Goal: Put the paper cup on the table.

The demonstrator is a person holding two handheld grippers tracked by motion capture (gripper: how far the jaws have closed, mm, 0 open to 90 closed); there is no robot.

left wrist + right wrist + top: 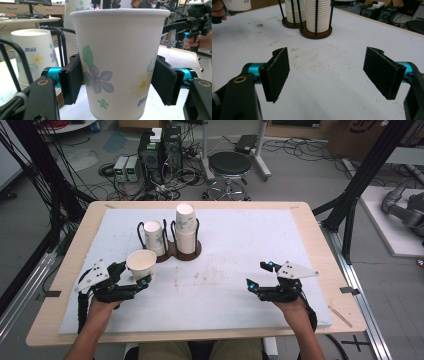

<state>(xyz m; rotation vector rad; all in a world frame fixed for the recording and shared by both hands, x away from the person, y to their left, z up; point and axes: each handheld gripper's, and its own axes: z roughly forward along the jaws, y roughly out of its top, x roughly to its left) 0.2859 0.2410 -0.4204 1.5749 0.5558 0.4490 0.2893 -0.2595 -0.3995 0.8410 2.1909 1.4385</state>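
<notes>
A white paper cup printed with flowers stands upright and mouth-up at the front left of the white mat. My left gripper is shut on it, a black pad pressing each side of the cup wall. Just behind it a dark brown holder with black wire posts carries two stacks of upturned cups, a short stack and a taller stack. My right gripper hovers over the mat's front right, open, with nothing between its pads.
The wooden table edge frames the mat. Beyond the table stand a black stool, computer cases and cables on the floor. A black frame post rises off the right side.
</notes>
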